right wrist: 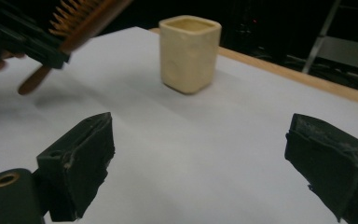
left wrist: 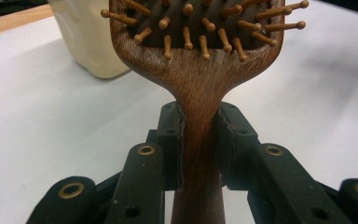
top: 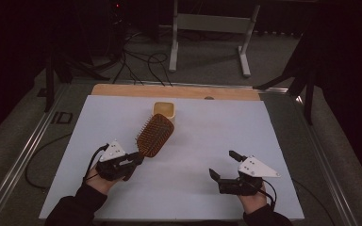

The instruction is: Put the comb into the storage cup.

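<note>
- My left claw is pinching the wooden paddle hairbrush by its handle, both pads tight on the neck, so the bristle head sticks out toward the far side.
- Brush head is raised off the worktop and sits right by the cream square cup, looks like I'm lining it up to drop it in there.
- Right claw is spread wide, holding nothing, parked near-right out of the way.
- Worktop is plain white with a wooden far edge; room's dark, cables and a metal frame on the grey floor beyond.
</note>
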Demonstrator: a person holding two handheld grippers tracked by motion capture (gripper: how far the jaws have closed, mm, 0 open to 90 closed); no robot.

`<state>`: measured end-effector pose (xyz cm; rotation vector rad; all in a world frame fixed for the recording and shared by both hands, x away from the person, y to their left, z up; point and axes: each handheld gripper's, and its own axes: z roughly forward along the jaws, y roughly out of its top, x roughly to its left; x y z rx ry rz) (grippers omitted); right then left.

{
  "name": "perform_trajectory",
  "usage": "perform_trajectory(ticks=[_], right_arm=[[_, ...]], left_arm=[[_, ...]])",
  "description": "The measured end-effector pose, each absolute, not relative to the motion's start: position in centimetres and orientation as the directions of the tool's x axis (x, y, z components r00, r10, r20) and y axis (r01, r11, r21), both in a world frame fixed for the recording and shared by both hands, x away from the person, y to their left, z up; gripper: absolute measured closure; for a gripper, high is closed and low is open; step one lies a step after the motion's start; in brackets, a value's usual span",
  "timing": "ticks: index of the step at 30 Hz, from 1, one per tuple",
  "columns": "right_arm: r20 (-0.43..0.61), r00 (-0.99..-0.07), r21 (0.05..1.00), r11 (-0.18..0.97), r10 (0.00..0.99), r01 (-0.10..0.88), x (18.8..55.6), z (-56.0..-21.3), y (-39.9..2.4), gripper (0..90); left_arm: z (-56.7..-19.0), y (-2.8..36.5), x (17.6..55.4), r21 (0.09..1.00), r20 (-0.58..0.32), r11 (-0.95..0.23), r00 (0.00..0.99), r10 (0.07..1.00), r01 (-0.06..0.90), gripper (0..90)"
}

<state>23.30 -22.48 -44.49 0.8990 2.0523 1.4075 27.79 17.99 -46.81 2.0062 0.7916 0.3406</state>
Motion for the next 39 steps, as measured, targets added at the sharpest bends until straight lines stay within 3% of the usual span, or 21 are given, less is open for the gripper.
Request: perform_trajectory(ticks=[10, 25, 35, 39], right_arm=[[-0.001, -0.701, 0.948, 0.225, 0.713, 0.227, 23.9, -40.7, -19.8, 7.9], [0.078, -0.757, 0.958, 0.160, 0.648, 0.236, 25.8, -37.6, -17.1, 7.8], [0.059, -0.725, 0.957, 0.166, 0.686, 0.236, 27.7, -36.4, -14.0, 7.7], [0.159, -0.748, 0.952, 0.101, 0.644, 0.289, 28.8, -36.5, -12.7, 7.7]], left_arm=[[-46.7, 18.9, 26.5, 0.898, -0.035, -0.303, 0.738, 0.674, 0.320, 73.8], [-47.4, 18.2, 26.7, 0.899, -0.041, -0.311, 0.766, 0.642, 0.309, 73.8], [-47.3, 18.3, 26.8, 0.905, -0.050, -0.299, 0.775, 0.630, 0.301, 73.8], [-47.2, 18.3, 26.8, 0.908, -0.051, -0.294, 0.776, 0.629, 0.298, 73.8]])
